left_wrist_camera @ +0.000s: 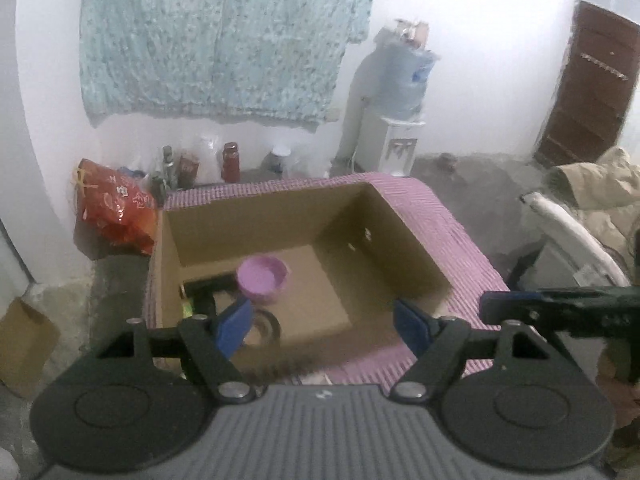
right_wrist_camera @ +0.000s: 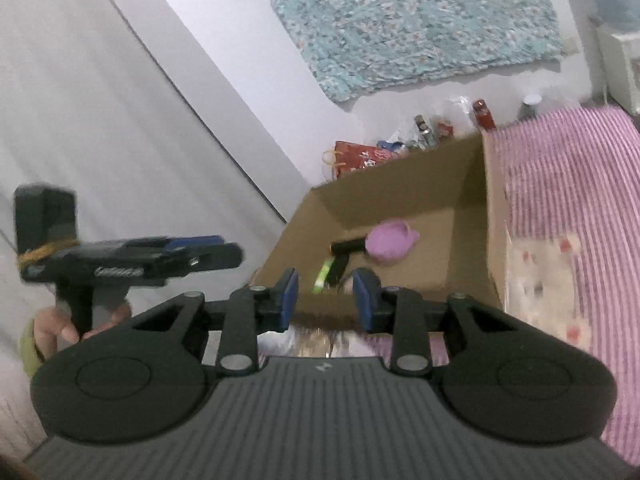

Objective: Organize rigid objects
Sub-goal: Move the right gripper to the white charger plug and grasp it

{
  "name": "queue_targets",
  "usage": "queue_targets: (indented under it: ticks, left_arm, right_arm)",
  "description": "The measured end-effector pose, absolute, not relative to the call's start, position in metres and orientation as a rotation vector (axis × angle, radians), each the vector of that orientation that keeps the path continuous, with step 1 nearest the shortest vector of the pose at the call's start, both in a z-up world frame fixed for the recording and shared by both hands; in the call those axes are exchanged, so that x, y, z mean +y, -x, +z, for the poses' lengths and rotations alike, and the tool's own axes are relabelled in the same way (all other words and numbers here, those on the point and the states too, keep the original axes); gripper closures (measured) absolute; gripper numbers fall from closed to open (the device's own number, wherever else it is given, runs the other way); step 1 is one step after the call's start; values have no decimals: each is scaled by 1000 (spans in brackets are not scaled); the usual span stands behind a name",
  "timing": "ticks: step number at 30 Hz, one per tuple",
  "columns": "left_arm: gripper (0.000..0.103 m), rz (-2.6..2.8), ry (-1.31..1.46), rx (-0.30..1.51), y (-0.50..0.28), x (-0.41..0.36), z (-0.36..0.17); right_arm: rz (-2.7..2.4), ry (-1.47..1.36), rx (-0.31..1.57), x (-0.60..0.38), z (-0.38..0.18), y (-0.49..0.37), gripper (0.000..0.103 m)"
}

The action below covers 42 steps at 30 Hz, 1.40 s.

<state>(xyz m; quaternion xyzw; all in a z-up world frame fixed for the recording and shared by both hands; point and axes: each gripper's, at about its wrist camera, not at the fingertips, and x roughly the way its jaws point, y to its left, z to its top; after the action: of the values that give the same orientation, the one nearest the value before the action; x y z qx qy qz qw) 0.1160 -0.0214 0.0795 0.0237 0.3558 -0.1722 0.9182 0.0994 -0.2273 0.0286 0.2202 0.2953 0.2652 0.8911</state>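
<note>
An open cardboard box (left_wrist_camera: 400,236) stands on a pink striped cloth (left_wrist_camera: 452,224). Inside lie a pink bowl (left_wrist_camera: 262,276), a black object (left_wrist_camera: 208,286), a green item (left_wrist_camera: 187,308) and a dark ring (left_wrist_camera: 266,326). My left gripper (left_wrist_camera: 324,324) is open and empty above the box's near edge. The right gripper's side shows at the right in the left wrist view (left_wrist_camera: 560,308). In the right wrist view my right gripper (right_wrist_camera: 325,294) is open and empty over the box (right_wrist_camera: 472,184); the pink bowl (right_wrist_camera: 390,242), black object (right_wrist_camera: 346,252) and green item (right_wrist_camera: 322,276) show inside. The left gripper (right_wrist_camera: 208,254) is at the left.
Bottles and jars (left_wrist_camera: 230,162) and a red bag (left_wrist_camera: 116,208) stand against the white wall behind the box. A water dispenser (left_wrist_camera: 400,120) is at the back right, a brown door (left_wrist_camera: 588,92) beyond. A white chair and beige cloth (left_wrist_camera: 592,196) lie at the right.
</note>
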Motion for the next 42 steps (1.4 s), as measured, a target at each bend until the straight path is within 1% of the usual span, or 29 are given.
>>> queue_targets:
  ticks: [6,10,11,12,14,16,17,18,21,31,37,42]
  left_arm:
    - [24,-348,-45,725,-61,-32,18]
    - [27,-306,-71,727,-53,-45,-21]
    - [30,-293,-75,723,-52,-48,-27]
    - [35,-280,-81,727,-51,-49,-34]
    - [43,-256,-110,717,-55,-57,-47]
    - [45,-233,-151,704,-58,-65,-56]
    - [48,-227,-166,695,-59,-65,-61]
    - [52,-219,-176,692,-60,-66,-65]
    - [57,-197,-176,701,-70,-68,-76]
    - [61,-162,-157,711,-90,-70,-94]
    - [69,-128,-148,707,-98,-73,-102]
    - [70,-128,-111,704,-98,-70,-101]
  right_arm:
    - [501,-552,678,-221,-28,-61,70]
    - [494,-585,734,-206,-51,-69,69]
    - [496,-587,743,-203,-54,-71,69]
    - [497,-585,753,-199,-57,-74,69]
    - [501,-574,765,-192,-60,-84,69]
    - [507,-568,772,-184,-63,-94,69]
    - [507,-568,779,-180,-64,-100,69]
    - [509,-568,782,-177,-68,-107,69]
    - [508,-575,802,-167,-76,-129,69]
    - [524,-632,862,-150,-107,-178,69]
    - [544,-673,890,-144,-120,-192,66]
    - [561,-725,900,-145,-127,-195,65]
